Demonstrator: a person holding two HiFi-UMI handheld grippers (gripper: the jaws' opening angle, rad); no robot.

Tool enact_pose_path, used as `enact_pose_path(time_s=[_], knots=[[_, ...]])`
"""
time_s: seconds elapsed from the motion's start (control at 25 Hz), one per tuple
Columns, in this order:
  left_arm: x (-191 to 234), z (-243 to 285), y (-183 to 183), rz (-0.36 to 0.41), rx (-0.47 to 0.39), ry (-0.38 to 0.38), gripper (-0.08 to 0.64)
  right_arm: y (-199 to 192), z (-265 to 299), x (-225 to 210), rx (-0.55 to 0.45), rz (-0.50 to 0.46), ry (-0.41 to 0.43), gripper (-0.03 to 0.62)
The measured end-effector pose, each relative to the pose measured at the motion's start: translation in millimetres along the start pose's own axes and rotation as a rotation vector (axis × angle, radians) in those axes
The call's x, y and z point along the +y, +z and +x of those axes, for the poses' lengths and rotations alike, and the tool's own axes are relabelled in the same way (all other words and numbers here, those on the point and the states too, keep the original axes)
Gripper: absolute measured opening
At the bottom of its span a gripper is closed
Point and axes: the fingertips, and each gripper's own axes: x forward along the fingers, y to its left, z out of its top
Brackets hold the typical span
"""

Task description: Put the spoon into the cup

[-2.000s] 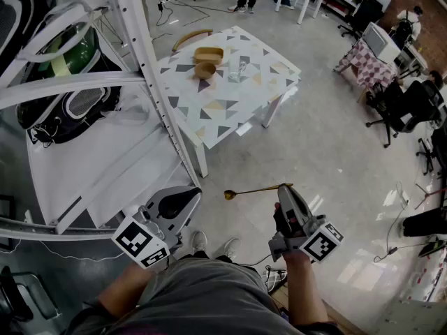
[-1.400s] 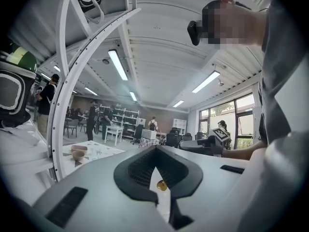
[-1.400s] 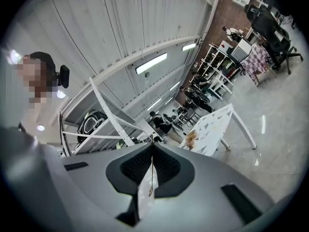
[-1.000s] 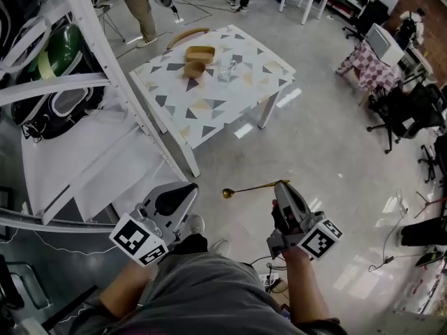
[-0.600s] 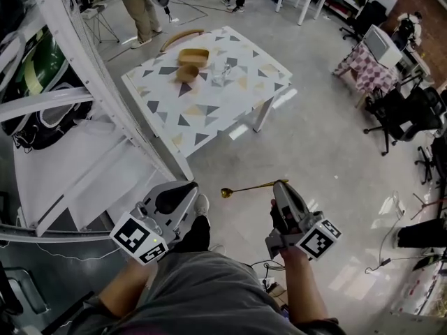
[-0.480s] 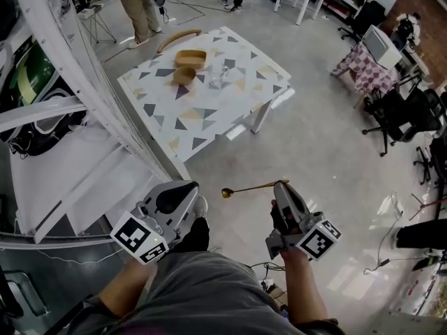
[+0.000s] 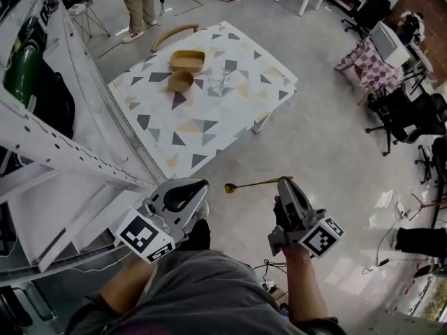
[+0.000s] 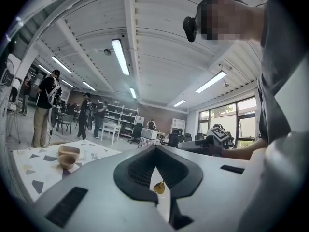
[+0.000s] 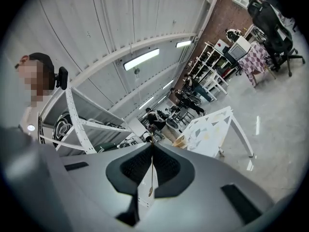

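We pinch the spoon [image 7: 251, 184] in our right claw [image 7: 285, 182], bowl pointing left; the cup [image 7: 216, 80] stands well ahead on the counter [image 7: 209, 128]. Our left claw [image 7: 201, 184] is closed, empty.

Open floor [image 7: 328, 152] lies between the person and the table [image 7: 209, 128], and it is widest to the right. On the left, a white rack [image 7: 84, 166] slants close beside the left gripper [image 7: 198, 185] and runs up to the table's near-left corner. The spoon [image 7: 251, 184] juts left from the right gripper [image 7: 285, 181], across the gap between the two grippers. On the far part of the table, bowls [image 7: 181, 82] stand just left of the cup [image 7: 216, 81]. The tabletop to the cup's right and near side is bare.
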Motion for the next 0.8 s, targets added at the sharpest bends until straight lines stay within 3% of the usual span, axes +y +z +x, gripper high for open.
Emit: enact_pose_path(time_s=[0.32,0.8], knots=[[53,34,14,-0.01,-0.003,-0.026,0.014,18,62,-21,-0.006,0.0,-0.032,0.023],[87,59,16,-0.051,0.006,-0.076,0.014,31,121,-27,-0.026,-0.004,-0.063,0.023]])
